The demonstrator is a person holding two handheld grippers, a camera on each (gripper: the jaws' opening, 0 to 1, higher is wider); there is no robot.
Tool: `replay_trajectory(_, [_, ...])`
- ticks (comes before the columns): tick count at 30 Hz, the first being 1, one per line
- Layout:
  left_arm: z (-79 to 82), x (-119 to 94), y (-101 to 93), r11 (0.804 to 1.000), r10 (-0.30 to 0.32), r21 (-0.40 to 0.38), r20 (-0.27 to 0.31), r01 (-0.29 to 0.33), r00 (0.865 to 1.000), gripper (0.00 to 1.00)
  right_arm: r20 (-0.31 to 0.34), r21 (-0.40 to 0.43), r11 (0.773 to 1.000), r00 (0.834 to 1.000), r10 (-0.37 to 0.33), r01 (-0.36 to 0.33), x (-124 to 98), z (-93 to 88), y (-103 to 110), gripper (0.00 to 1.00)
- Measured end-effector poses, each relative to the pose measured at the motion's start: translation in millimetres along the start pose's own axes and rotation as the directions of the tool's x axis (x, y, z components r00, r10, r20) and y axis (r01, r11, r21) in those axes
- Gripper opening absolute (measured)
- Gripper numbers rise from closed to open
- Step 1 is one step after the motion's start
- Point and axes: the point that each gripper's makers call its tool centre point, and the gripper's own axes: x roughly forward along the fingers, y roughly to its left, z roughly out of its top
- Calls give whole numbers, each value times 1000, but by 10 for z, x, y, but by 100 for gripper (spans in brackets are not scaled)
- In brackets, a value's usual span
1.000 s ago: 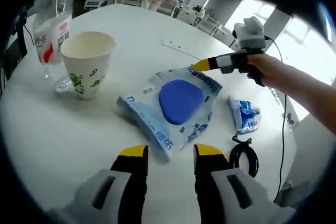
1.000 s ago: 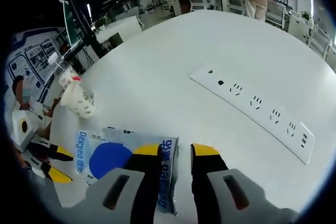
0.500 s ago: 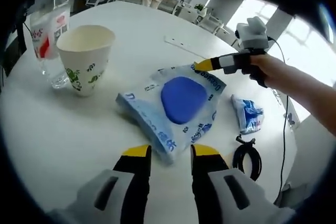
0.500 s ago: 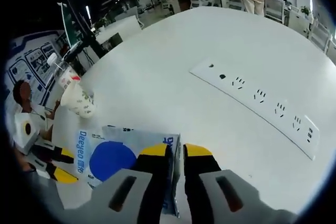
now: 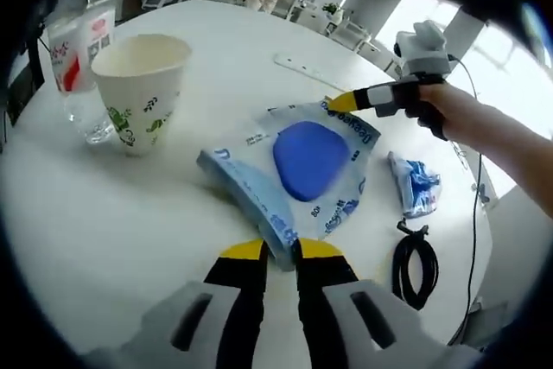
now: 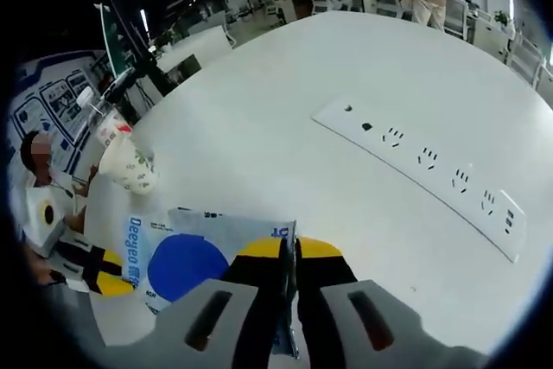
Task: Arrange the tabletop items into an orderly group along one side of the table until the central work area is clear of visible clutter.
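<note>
Both grippers' fingers clamp opposite edges of the blue packet (image 5: 302,166): left (image 5: 278,252), right (image 6: 289,248).

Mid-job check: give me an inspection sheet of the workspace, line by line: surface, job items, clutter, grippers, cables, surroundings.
Surface: white table, mostly bare beyond the items.
Job's things: blue wet-wipe pack in the middle; paper cup upright beside a clear water bottle; small blue-white packet lying apart from the pack.
Clutter: nothing seen beyond these items.
Grippers: left gripper shut on the pack's near edge; right gripper shut on the opposite edge.
Cables: coiled black cable next to the small packet; white power strip lying flat on the table.
Surroundings: open office with desks and chairs; people standing in the background.
</note>
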Motion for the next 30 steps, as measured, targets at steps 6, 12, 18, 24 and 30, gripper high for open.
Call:
replay_trajectory(6, [1,-4,-6,1000,-7,5,-3,7,1000,6,-3,0,1000,1000,-4,4,-22,-17,-15,1])
replay_trajectory(12, [24,-18,24,1000,-13,-1,-1,13,1000,4,-3,4,1000,1000,-9,9,-59,-57,-29,0])
replay_trajectory(18, [70,-48,29,1000,-18,6,4,18,1000,3,-6,9,1000,1000,-14,14,-128,-82,-26,0])
replay_trajectory(24, [100,-59,35,1000,-23,13,8,23,1000,2,4,18,1000,1000,-18,18,-190,-86,-22,0])
replay_trajectory(30, [136,-87,28,999,-26,24,13,26,1000,2,17,25,999,1000,-22,22,-262,-65,-22,0])
